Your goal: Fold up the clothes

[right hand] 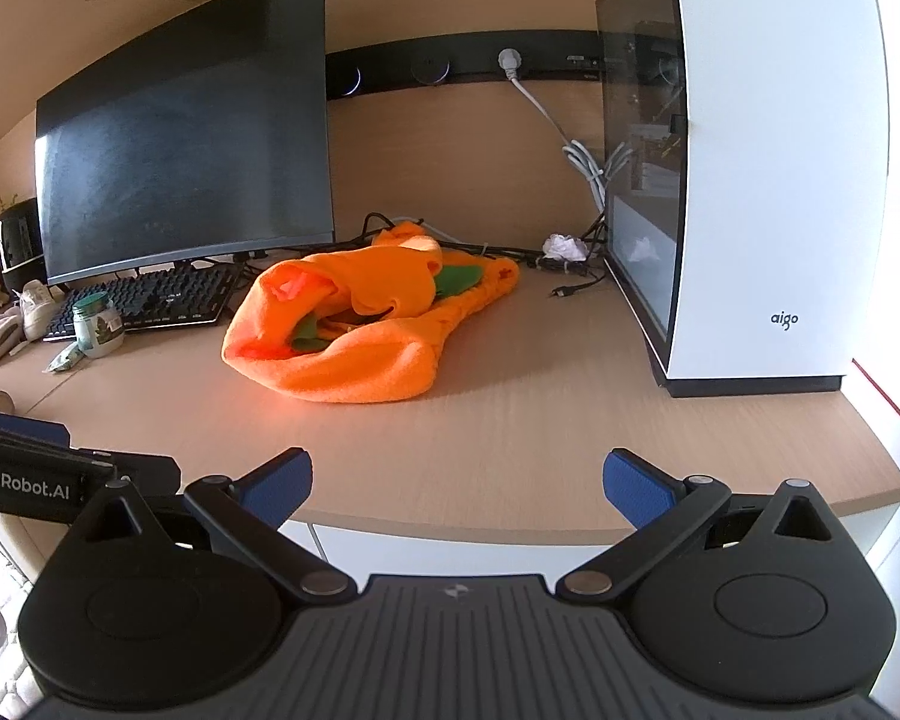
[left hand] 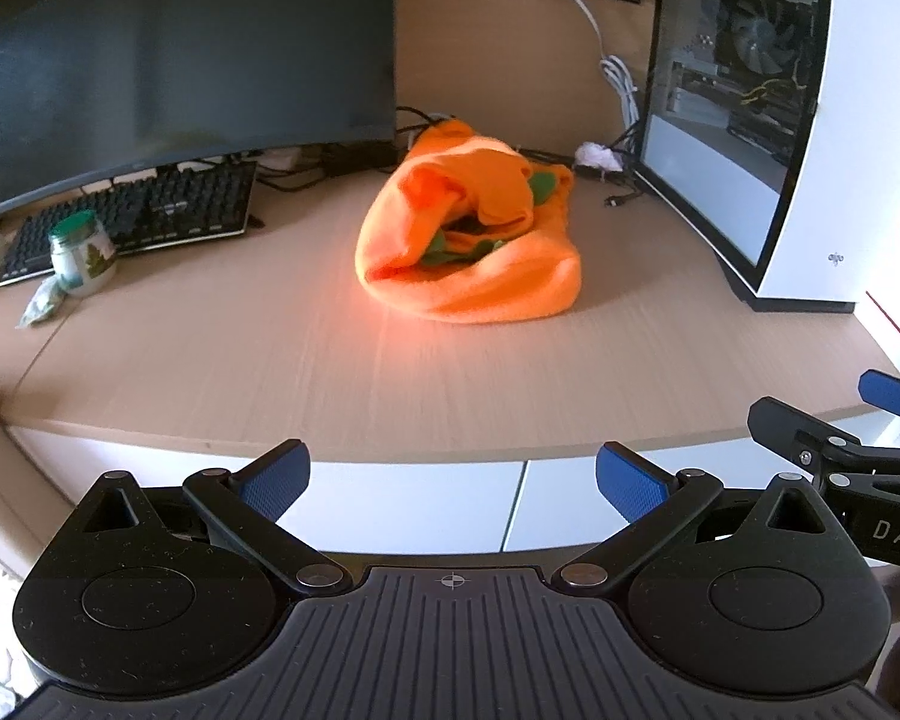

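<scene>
Blue-padded fingers spread wide and empty, the left hand-held gripper (left hand: 452, 477) hangs just short of the table (left hand: 270, 360) edge, with the right hand-held gripper (right hand: 457, 483), equally wide and holding nothing, level beside it and slightly over the near edge.

Beyond them, well apart from both tools, an orange fleece garment (left hand: 471, 228) with green patches lies in a crumpled heap near the middle of the table, its near hem rolled into a thick lip and its far end trailing toward the back wall.

Folding has evidently not begun: this looks like the approach, and the next move probably calls for both grippers to reach across the bare wood, take hold of separate edges and draw the heap out flat before any fold is made. Where the true corners or sleeves lie cannot be told from the bunched cloth.

Room is limited. A dark monitor (left hand: 180, 54) and keyboard (left hand: 132, 219) stand to the left, with a small green-lidded jar (left hand: 83, 252) in front of the keyboard; a white computer case (left hand: 810, 120) closes off the right. Loose black cables (right hand: 570, 285) run just behind the garment's far end and could snag when it is spread.
</scene>
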Tool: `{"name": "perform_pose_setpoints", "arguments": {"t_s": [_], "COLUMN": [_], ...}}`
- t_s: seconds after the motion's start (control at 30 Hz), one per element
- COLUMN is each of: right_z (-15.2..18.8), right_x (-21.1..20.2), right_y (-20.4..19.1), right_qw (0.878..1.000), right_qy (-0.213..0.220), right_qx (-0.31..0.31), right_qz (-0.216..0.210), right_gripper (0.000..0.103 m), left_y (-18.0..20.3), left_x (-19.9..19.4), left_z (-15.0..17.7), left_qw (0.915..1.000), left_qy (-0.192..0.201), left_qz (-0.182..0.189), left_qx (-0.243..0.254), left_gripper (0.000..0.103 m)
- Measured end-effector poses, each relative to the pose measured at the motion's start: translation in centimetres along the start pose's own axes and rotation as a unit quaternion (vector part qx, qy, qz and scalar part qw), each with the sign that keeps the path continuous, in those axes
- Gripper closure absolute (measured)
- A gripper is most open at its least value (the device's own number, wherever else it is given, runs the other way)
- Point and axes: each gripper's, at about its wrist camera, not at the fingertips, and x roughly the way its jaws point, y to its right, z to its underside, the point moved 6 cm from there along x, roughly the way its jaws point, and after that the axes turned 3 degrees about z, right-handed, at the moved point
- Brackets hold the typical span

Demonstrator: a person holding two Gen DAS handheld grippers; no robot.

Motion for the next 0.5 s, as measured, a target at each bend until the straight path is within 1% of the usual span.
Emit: {"name": "perform_pose_setpoints", "arguments": {"t_s": [0.2,0.37,0.5], "right_z": [-0.15,-0.16,-0.11], "right_x": [0.04,0.2,0.39], "right_y": [-0.21,-0.42,-0.22], "right_qw": [1.0,1.0,1.0], "right_qy": [0.002,-0.001,-0.002], "right_qx": [-0.004,-0.008,-0.006], "right_qz": [-0.002,-0.003,0.001], "right_gripper": [0.0,0.0,0.0], "left_y": [-0.17,-0.36,-0.16], "left_x": [-0.32,-0.02,0.44], "left_z": [-0.07,-0.1,-0.16], "left_qw": [1.0,1.0,1.0], "left_qy": [0.007,0.003,0.001], "left_qz": [-0.004,-0.005,0.001], "left_qx": [-0.003,-0.008,-0.002], "left_gripper": [0.0,0.0,0.0]}}
